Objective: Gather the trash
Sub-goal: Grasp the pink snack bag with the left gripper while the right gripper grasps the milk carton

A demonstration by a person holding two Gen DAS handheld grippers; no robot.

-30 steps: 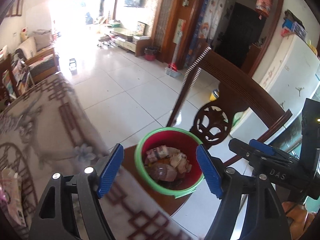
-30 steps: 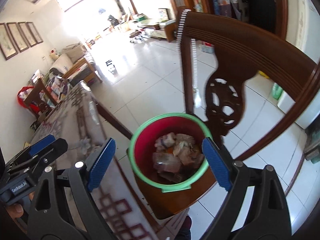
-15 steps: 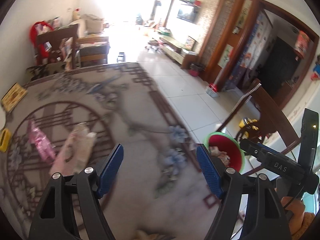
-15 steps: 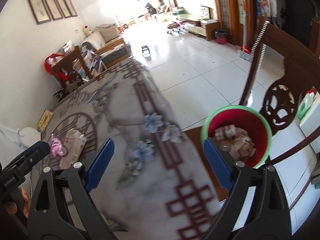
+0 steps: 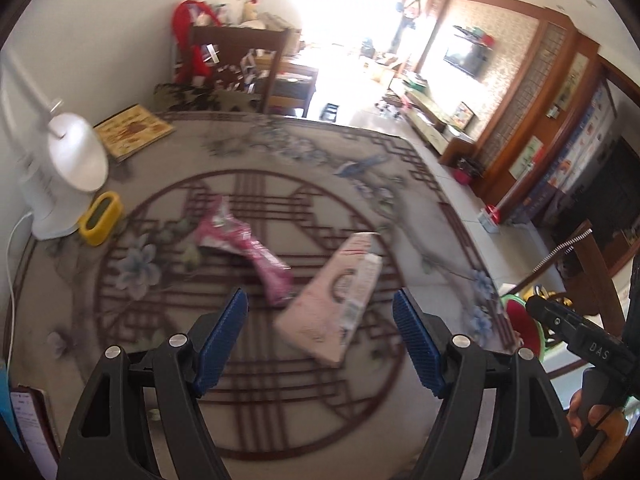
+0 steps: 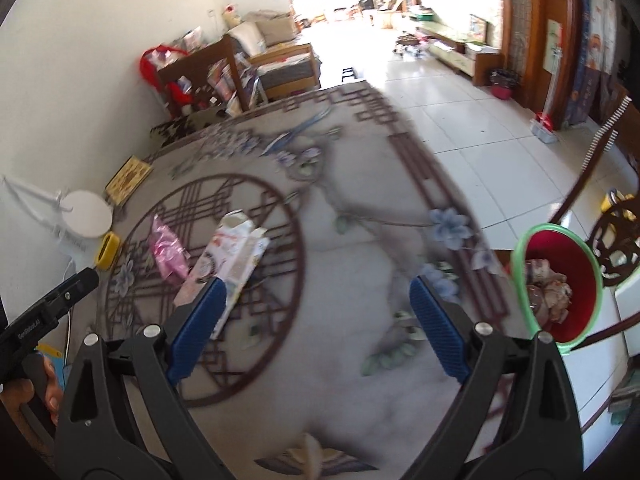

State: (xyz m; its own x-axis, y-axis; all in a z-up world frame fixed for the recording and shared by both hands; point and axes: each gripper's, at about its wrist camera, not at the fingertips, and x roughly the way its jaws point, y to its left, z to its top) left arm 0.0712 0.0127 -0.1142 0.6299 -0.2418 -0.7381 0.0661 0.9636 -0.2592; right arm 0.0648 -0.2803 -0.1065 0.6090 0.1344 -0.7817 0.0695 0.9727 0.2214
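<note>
A flattened pale pink carton (image 5: 340, 296) (image 6: 228, 264) lies on the patterned tablecloth (image 5: 280, 412) (image 6: 340, 340), with a crumpled pink wrapper (image 5: 248, 248) (image 6: 168, 252) just left of it. My left gripper (image 5: 320, 340) hovers open above the cloth, the carton's near end between its blue pads but untouched. The right gripper (image 6: 316, 320) is empty and its jaws are opening over bare cloth, right of the carton. A red bin with a green rim (image 6: 560, 284) (image 5: 524, 324), holding trash, stands on a chair past the table's right edge.
A white desk lamp (image 5: 64, 176), a yellow holder (image 5: 100, 218) and a gold book (image 5: 134, 132) sit at the table's far left. A dark wooden chair back (image 6: 616, 232) rises behind the bin. Tiled floor (image 6: 460, 120) stretches beyond the table.
Both grippers have swung left from above the bin to over the table. The carton and wrapper have come into view, and the bin has slid to the right edge. The right jaws widened slightly.
</note>
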